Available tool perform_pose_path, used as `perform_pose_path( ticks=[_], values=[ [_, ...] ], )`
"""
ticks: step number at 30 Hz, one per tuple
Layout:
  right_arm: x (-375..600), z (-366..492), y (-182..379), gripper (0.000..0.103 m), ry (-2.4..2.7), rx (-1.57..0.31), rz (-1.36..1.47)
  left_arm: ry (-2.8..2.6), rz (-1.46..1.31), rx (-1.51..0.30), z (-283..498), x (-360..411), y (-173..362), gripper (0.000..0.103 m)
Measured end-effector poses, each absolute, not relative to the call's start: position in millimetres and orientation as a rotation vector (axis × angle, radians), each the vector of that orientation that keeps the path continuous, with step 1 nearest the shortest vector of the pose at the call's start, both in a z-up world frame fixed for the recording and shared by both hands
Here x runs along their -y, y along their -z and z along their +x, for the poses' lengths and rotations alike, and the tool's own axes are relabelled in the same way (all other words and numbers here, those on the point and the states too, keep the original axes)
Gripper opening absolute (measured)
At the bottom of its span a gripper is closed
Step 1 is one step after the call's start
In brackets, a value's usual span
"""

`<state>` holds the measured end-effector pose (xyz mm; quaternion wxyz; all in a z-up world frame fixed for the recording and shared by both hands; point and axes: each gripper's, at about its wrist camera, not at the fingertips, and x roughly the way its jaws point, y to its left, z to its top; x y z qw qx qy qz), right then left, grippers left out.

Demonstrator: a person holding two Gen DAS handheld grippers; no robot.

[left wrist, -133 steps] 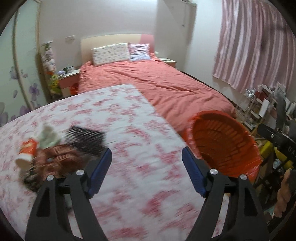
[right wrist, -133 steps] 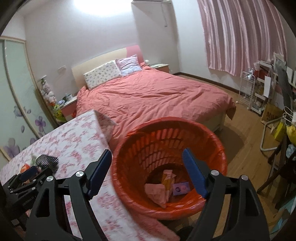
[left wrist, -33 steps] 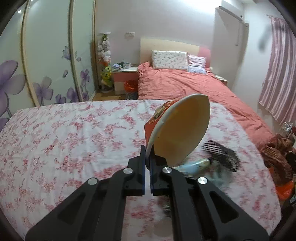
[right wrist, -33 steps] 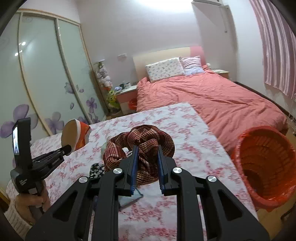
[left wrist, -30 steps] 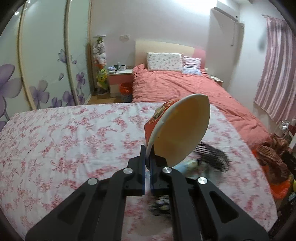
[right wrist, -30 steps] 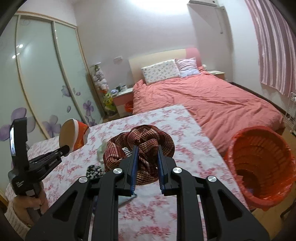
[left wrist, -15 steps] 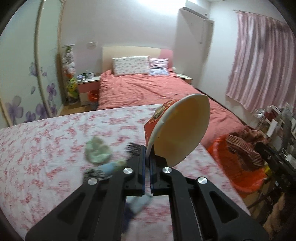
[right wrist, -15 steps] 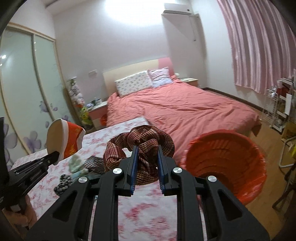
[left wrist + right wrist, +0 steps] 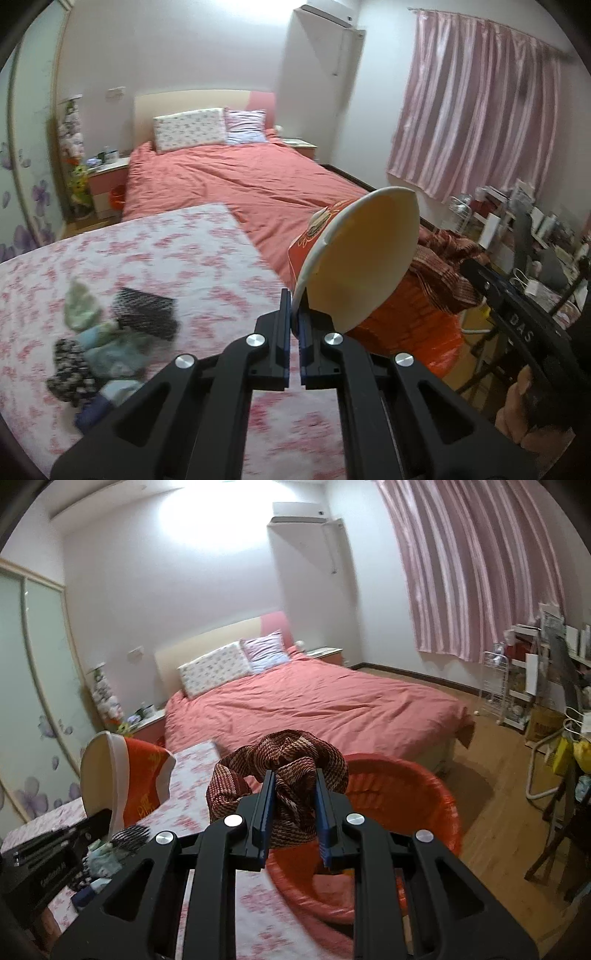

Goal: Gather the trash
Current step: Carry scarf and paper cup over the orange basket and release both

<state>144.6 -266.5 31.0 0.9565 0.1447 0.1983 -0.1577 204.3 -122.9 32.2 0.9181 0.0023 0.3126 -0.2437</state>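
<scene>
Left gripper [image 9: 294, 317] pinches the rim of a red paper cup [image 9: 360, 258], its axis tilted, mouth facing the camera, beside the orange basket [image 9: 399, 797]; right gripper [image 9: 293, 805] clamps a crumpled brown cloth [image 9: 284, 764] over the basket rim.

Left hand-held gripper [image 9: 294, 310] pinches paper bowl [image 9: 356, 258] rim.

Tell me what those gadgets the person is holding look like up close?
Each of the tongs, left and right, is a matte black plastic frame with triangular cut-outs, round silver screw heads and two flat blue-padded fingers. The left body, seen from the right camera, carries small white lettering too blurred to read. No cables or sleeves show.
</scene>
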Motion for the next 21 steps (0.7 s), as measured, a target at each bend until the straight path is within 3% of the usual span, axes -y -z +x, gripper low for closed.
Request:
perform_pose_path(
  ticks=[13, 17, 18, 21],
  values=[
    [334, 152, -7, 0.022, 0.436, -0.405, 0.382, 0.633, 0.041, -0.698, 223, 212, 2, 0.005],
    [353, 163, 7, 0.032, 0.457, -0.437, 0.428, 0.622, 0.075, -0.739, 236, 232, 20, 0.007],
    [356, 164, 10, 0.039, 0.459, -0.445, 0.435, 0.617, 0.073, -0.747, 237, 233, 23, 0.010],
    [361, 168, 18, 0.046, 0.451, -0.474, 0.455, 0.589, 0.072, -0.764, 243, 229, 33, 0.028]
  ],
)
